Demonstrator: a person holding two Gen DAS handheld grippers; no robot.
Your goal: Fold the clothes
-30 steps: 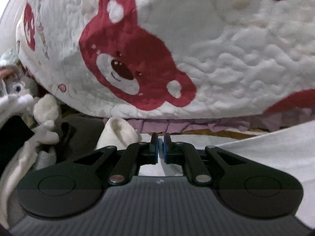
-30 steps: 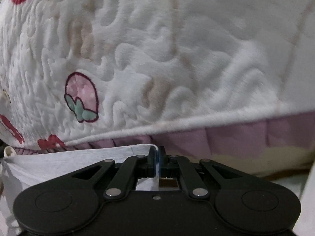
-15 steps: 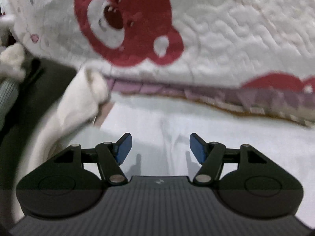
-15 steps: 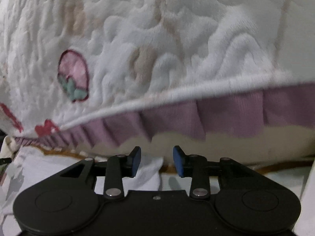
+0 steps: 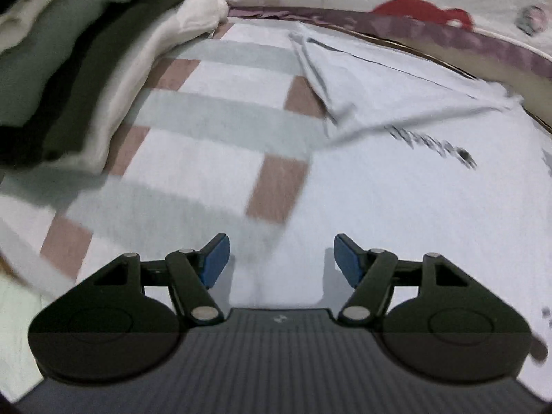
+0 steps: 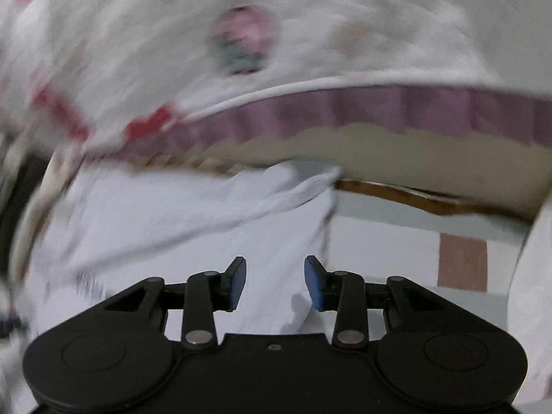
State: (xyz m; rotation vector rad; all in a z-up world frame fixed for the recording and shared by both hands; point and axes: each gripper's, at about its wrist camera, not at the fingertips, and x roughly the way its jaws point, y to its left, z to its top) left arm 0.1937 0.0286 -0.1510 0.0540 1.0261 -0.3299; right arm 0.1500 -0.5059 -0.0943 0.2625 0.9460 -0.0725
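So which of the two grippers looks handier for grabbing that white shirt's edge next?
Probably the right gripper: its open jaws sit over the white shirt, whose edge runs just ahead. The left gripper, also open, hovers over flat cloth.

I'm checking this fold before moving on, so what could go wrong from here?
Both grippers, left and right, have open jaws, so nothing holds the pale white garment. Its folded flap looks loose and rumpled and may spring open. The folded clothes stack sits close by; a sweep could knock it.
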